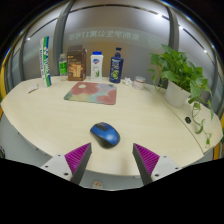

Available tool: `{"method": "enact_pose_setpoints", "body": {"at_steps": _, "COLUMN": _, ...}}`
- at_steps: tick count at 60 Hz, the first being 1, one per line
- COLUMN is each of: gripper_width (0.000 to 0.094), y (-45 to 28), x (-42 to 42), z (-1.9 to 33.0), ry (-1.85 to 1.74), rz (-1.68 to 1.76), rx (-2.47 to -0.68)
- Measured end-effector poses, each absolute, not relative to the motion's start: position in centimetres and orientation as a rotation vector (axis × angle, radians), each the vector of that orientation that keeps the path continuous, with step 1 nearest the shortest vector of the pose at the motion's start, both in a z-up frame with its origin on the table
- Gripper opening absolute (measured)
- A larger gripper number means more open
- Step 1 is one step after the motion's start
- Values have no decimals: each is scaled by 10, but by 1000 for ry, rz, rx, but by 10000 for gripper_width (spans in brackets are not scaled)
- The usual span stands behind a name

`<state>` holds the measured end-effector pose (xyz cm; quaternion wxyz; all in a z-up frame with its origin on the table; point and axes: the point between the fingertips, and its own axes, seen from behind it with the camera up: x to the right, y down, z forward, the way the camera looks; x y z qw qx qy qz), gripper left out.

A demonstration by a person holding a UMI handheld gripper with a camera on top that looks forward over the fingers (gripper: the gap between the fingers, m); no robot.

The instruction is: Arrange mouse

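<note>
Gripper (112, 158) fingers spread wide, released, gripping nothing; the two magenta pads (77, 155) face each other across an open gap and touch no object. Mouse (104, 134) lies on the worktop (150, 115) just ahead of the fingers, in line with the gap between them but beyond the tips, not touched by either. Landmark for positions: the mouse. Worktop is a pale cream surface with a curved near edge, fingers hovering over that edge. Beyond the mouse, toward the back of the worktop, lies a flat mouse mat (91, 93) with a reddish and pale green pattern, well apart from the mouse. Behind the mat, along the far edge, a row of items: a tall white and green tube (44, 59) to the left, a small brown-topped container (63, 67) and a green-labelled packet (75, 69) next to it, a white bottle (97, 65), then a dark blue bottle (117, 65). Labels cannot be read. To the right of the mouse and further back stands a leafy green plant (181, 70) in a white pot (179, 93); trailing stems reach down toward the worktop's right edge. Room behind: grey wall panels and glazing, bright ceiling lights above. Mouse itself: blue, glossy, rounded oval body, sitting flat, long axis angled slightly to the worktop's near edge; no cable visible.
</note>
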<state>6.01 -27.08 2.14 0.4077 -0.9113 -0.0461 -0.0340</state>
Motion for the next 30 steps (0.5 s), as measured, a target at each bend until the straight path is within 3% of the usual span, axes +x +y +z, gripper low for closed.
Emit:
{"method": "enact_pose_setpoints", "body": {"at_steps": 20, "gripper_width": 836, "y": -190, "x": 67, "z": -9, "ry": -160, "rz": -99, "rx": -2340}}
{"method": "enact_pose_setpoints", "body": {"at_steps": 25, "gripper_width": 774, "y": -178, "x": 72, "z": -12, "ry": -125, "rz": -56, "rx": -2352}}
{"method": "enact_pose_setpoints", "body": {"at_steps": 30, "gripper_width": 609, "y": -175, "x": 66, "z": -16, "ry": -108, "rz": 5, "rx": -2360}}
